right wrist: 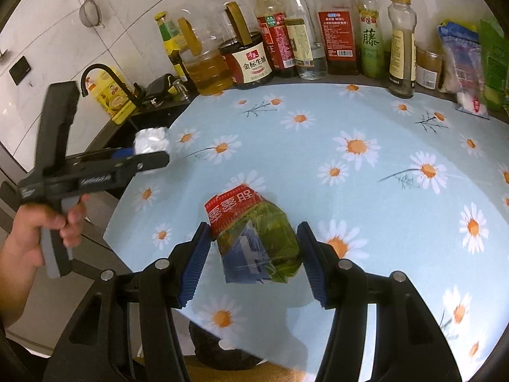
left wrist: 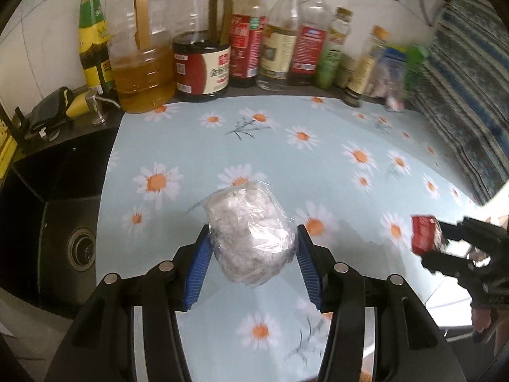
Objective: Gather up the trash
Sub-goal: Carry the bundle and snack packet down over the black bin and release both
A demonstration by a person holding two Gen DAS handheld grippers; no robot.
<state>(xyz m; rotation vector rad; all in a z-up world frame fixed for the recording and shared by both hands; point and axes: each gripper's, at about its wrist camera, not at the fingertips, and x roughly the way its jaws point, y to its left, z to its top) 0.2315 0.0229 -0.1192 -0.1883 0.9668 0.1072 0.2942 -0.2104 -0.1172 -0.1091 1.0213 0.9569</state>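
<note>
A crumpled plastic wad (left wrist: pixel 251 238) is pinched in the left claw (left wrist: pixel 253 246) and a crushed snack wrapper (right wrist: pixel 254 238) in the right claw (right wrist: pixel 256 245), above the bench (right wrist: pixel 366 191) (both judged light, soft, best squeezed mid-bulk)

The left gripper (left wrist: pixel 253 248) fills the near foreground, its blue ribbed pads (left wrist: pixel 200 273) pressed against either side of a crumpled wad of clear plastic wrap (left wrist: pixel 251 235), held above the daisy-print cloth (left wrist: pixel 318 165); at the right edge the right gripper (left wrist: pixel 435 242) clamps a red packet (left wrist: pixel 423 234); along the far wall stands a row of bottles (left wrist: pixel 280 31), with an oil jug (left wrist: pixel 141 70) toward the left; a dark sink (left wrist: pixel 63 222) with its drain (left wrist: pixel 82 248) lies on the left.
</note>
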